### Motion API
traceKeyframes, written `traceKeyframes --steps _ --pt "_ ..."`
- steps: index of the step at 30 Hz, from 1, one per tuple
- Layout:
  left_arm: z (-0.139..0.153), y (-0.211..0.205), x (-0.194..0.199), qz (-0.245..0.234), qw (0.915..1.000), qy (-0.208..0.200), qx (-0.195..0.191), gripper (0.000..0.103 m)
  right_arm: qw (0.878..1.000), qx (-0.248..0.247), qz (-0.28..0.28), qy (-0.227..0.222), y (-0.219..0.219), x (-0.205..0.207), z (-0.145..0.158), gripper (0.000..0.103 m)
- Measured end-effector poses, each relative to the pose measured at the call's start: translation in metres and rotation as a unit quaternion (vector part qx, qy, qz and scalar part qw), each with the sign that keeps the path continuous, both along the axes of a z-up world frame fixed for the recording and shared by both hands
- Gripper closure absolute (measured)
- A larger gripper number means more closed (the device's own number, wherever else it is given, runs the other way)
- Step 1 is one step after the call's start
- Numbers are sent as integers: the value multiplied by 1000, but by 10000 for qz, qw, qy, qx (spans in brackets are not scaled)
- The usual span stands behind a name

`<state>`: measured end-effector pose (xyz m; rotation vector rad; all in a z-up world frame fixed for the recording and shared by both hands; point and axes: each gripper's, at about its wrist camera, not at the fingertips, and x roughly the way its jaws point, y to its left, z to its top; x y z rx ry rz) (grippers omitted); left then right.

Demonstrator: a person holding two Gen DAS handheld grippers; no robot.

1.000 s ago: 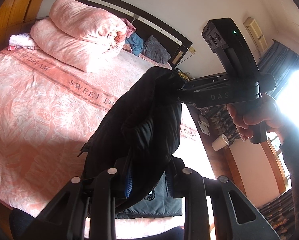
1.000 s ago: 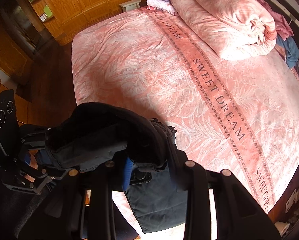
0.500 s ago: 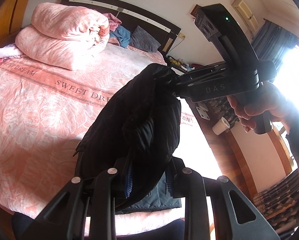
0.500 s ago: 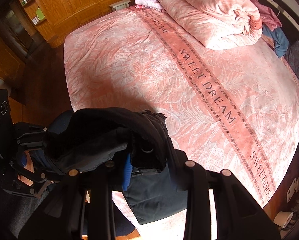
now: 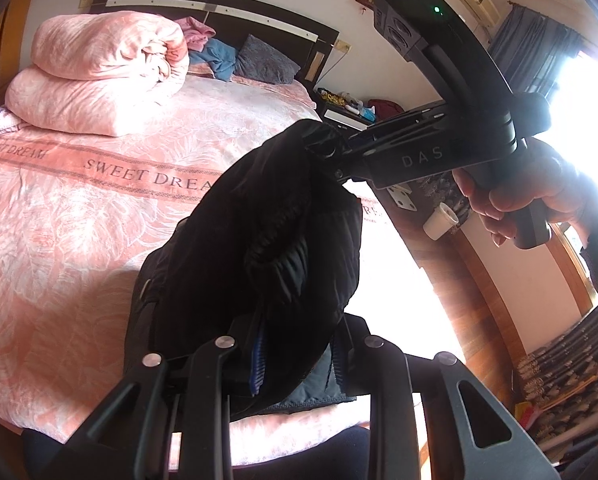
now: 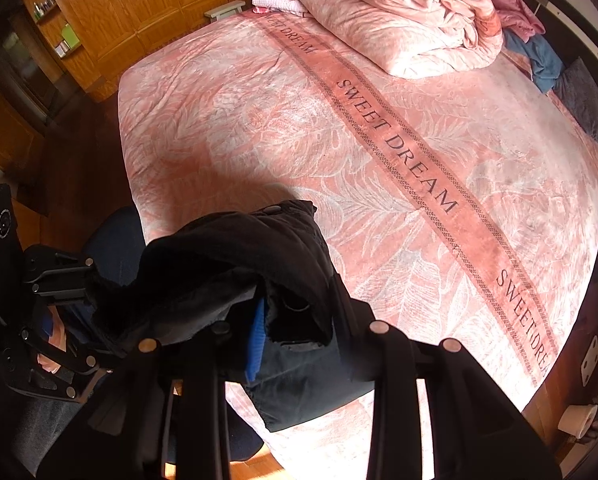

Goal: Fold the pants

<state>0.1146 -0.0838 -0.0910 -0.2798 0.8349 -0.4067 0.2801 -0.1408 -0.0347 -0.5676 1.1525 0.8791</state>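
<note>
Pants (image 5: 259, 248) hang clamped between both claws.

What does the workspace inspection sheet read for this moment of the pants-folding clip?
Surface: bed with pink bedspread, "SWEET DREAM" band, mostly bare.
Job's things: dark pants held bunched above the bed's near edge; a lower part hangs down to the bedspread.
Clutter: rolled pink duvet, pink and blue clothes, grey pillow by the headboard.
Grippers: left tongs and right tongs both clamped on the pants.
Cables: nothing seen.
Surroundings: wooden wardrobes, bright window with curtain, cluttered nightstand.
</note>
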Motion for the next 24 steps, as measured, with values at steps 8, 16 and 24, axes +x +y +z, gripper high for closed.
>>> traceKeyframes --steps 8,16,24 --pt "-14 -36 6 -245 9995 139 159 77 9999 72 -128 23 -36 -1 -20 75" --pt "-34 -66 19 -461 9980 310 289 77 9996 117 -245 103 -69 4 -46 76" --pt "-53 -93 26 -660 9959 466 416 77 9996 110 -247 116 -97 7 -70 77"
